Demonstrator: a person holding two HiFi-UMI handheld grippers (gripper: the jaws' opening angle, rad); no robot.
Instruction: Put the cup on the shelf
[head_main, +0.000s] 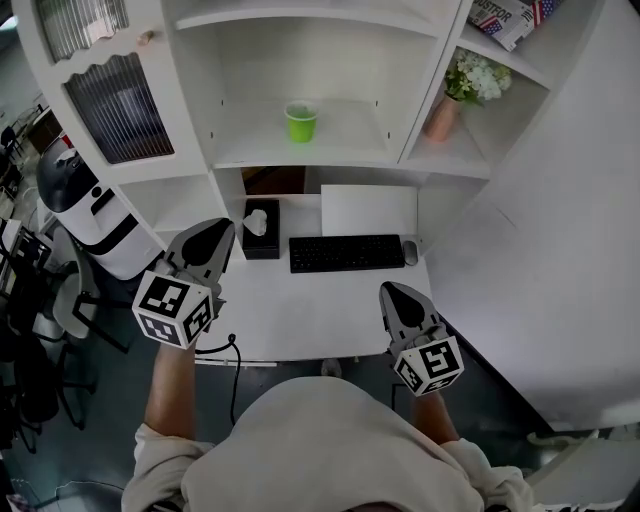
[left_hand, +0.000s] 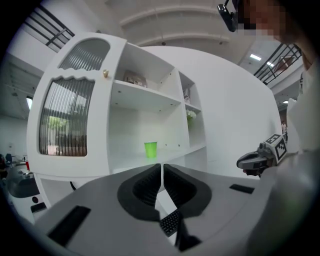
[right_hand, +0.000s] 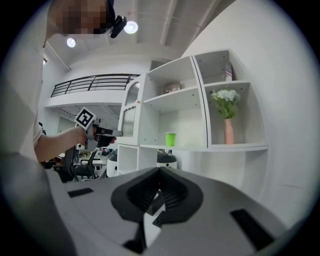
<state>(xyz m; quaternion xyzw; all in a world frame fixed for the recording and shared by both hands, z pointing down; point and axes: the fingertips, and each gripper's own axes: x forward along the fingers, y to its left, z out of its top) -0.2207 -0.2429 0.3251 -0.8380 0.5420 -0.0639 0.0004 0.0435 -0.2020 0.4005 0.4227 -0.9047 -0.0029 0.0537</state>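
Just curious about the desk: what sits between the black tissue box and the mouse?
A black keyboard lies between the tissue box and the mouse, seen in the head view.

The top edge of the head view cuts off the magazine (head_main: 512, 18). The left gripper (left_hand: 162, 169) hides most of the keyboard (left_hand: 171, 220) in its own view. There, an item (left_hand: 134, 79) on the upper shelf (left_hand: 146, 96) is too small to identify.
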